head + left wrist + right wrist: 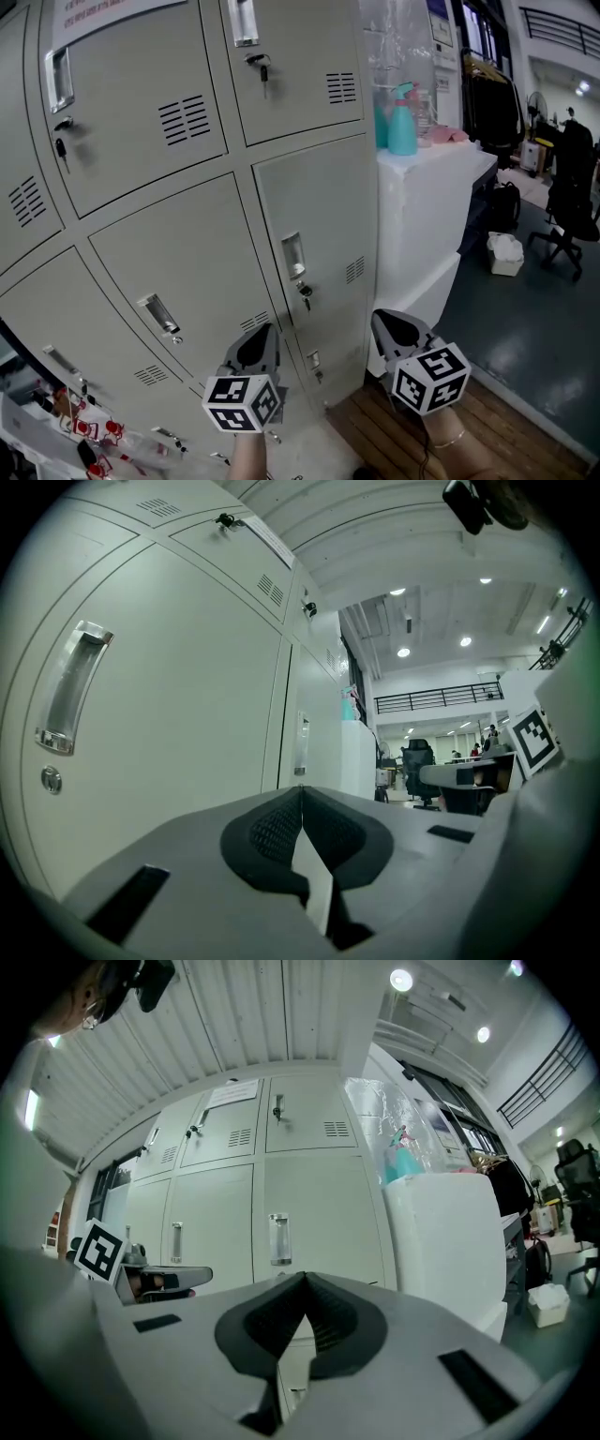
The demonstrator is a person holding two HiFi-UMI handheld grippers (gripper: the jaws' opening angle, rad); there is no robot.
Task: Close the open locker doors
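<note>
The left gripper point(255, 345) and right gripper point(392, 328) both have their jaws pressed together, holding nothing. Ahead stand grey locker doors point(187, 253). The notice point(103, 14) high above has red print too small to read.

matt painted metal lockers point(187, 234); brown wood floor point(403, 431).

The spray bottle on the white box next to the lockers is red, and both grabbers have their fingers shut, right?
Not red. The head view shows the spray bottle is blue-green. It does stand on the white box beside the lockers, and the left gripper and right gripper both have their fingers shut.
</note>
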